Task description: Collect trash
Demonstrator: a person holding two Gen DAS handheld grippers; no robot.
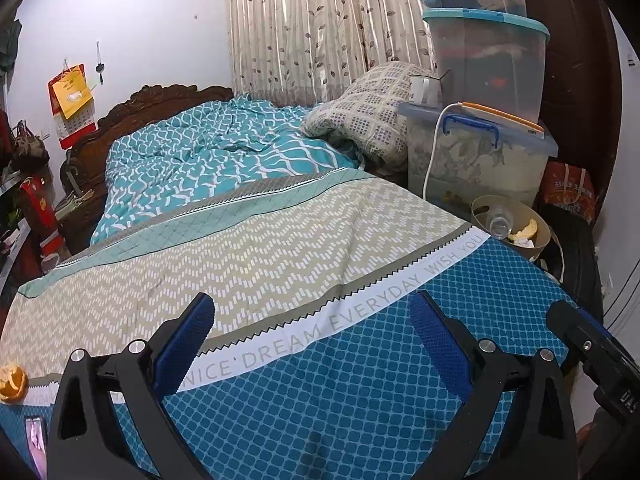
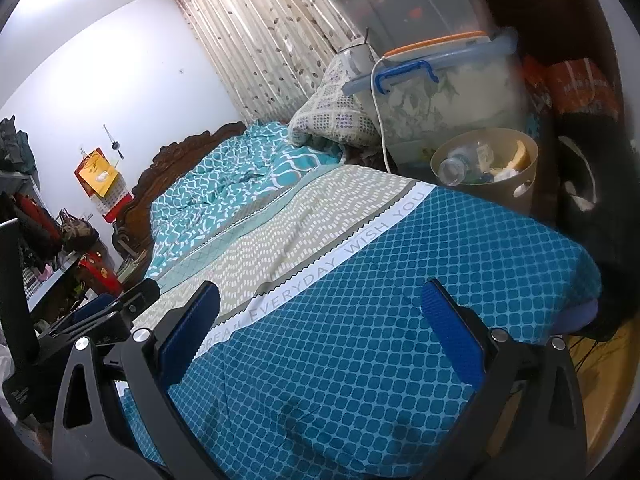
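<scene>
Jaws of left gripper (image 1: 310, 318) and right gripper (image 2: 320, 306): spread wide, empty, above bedspread (image 1: 340, 392). Orange peel (image 1: 12, 383) on bed's near left edge. Beyond far right corner: tan bin (image 2: 486, 168) containing plastic bottle (image 2: 460, 164) and scraps.

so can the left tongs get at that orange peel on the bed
Probably yes: the orange peel lies bare on the bedspread, just left of the open left tongs, with nothing between them.

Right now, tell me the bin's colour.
Beige: the bin beside the bed, clearest in the right wrist view.
</scene>
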